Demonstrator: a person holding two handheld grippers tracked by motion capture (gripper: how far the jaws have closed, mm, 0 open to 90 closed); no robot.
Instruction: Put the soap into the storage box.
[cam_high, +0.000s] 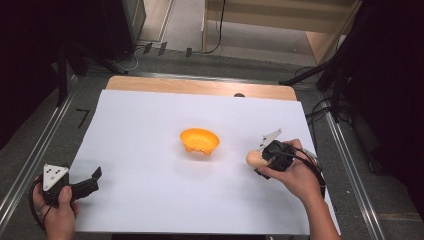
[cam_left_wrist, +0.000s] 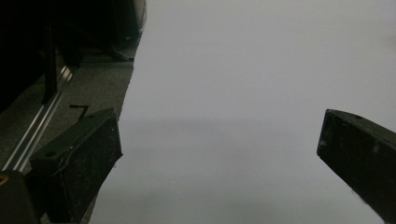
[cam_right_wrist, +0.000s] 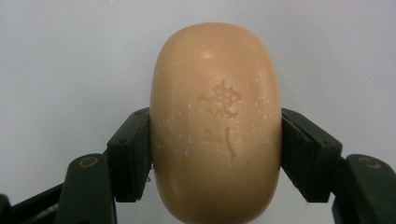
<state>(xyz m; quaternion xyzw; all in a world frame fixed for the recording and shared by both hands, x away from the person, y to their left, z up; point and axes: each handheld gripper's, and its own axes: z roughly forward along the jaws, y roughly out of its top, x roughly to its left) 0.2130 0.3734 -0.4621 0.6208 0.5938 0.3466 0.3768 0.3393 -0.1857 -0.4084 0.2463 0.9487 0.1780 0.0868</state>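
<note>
A tan oval bar of soap (cam_right_wrist: 215, 126) with a stamped mark is clamped between the two black jaws of my right gripper (cam_right_wrist: 215, 154). From above, the soap (cam_high: 254, 158) and right gripper (cam_high: 260, 161) hang over the white sheet, to the right of an orange bowl (cam_high: 200, 140) at the sheet's middle. My left gripper (cam_high: 95, 180) rests at the sheet's near left corner. Its jaws stand wide apart with nothing between them, and bare white sheet lies ahead of the left gripper (cam_left_wrist: 219, 144).
A white sheet (cam_high: 150, 170) covers a wooden table (cam_high: 200, 86). Metal rails (cam_high: 30, 160) run along both sides of the table. Dark stands and cables (cam_high: 330, 85) crowd the far corners.
</note>
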